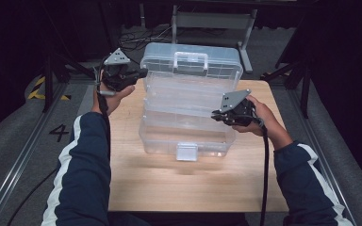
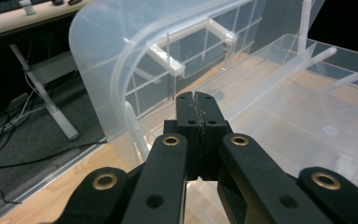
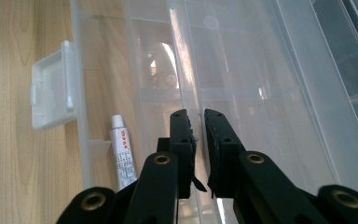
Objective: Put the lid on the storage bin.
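Observation:
A clear plastic tiered storage box stands open on the wooden table, its lid raised at the back. My left gripper hovers at the lid's left end, jaws shut with nothing between them; in the left gripper view its tips point at the curved lid and the white handle. My right gripper is at the box's right side, shut on the thin clear wall of a tray, which runs between its tips. A small white tube lies in the bottom compartment.
The box's white latch hangs at its front, also visible in the right gripper view as a latch. Bare wood lies in front of the box. A grey desk frame and cables stand beyond the table's far edge.

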`<state>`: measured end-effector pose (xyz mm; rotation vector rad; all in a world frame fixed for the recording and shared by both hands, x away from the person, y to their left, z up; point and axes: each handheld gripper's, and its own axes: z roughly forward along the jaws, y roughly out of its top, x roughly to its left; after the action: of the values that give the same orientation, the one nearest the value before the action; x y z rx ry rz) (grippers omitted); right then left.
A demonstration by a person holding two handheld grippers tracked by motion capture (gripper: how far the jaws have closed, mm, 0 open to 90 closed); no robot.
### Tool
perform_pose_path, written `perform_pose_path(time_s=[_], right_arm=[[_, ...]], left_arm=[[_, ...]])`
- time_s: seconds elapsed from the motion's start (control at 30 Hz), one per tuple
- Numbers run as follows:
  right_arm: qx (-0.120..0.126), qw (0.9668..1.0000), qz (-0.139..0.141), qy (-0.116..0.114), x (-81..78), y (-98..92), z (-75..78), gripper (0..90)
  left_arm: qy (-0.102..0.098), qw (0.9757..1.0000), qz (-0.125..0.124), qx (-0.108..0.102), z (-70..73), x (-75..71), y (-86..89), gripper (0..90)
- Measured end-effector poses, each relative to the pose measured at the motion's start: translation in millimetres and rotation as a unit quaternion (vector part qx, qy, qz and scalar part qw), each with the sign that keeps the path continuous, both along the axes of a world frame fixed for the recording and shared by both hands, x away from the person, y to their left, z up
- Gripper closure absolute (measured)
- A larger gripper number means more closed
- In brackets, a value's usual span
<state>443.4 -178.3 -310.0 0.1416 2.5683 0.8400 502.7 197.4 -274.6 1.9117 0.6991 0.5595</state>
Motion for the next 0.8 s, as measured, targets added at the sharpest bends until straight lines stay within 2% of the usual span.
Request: perform_pose_path(time_s=[0.23,0.8], right_arm=[[-0.002,1.0,0.0,-0.001,-1.5,0.0,-0.7,82.9],[-0.004,1.0,-0.001,0.0,-4.6,-0.7,-2.8,82.2]], left_arm=[[-0.001,0.9999,0.003,-0.012,1.0,-0.2,3.8,90.0],[0.005,0.9999,0.001,-0.016,-4.2,-0.3,5.9,90.0]])
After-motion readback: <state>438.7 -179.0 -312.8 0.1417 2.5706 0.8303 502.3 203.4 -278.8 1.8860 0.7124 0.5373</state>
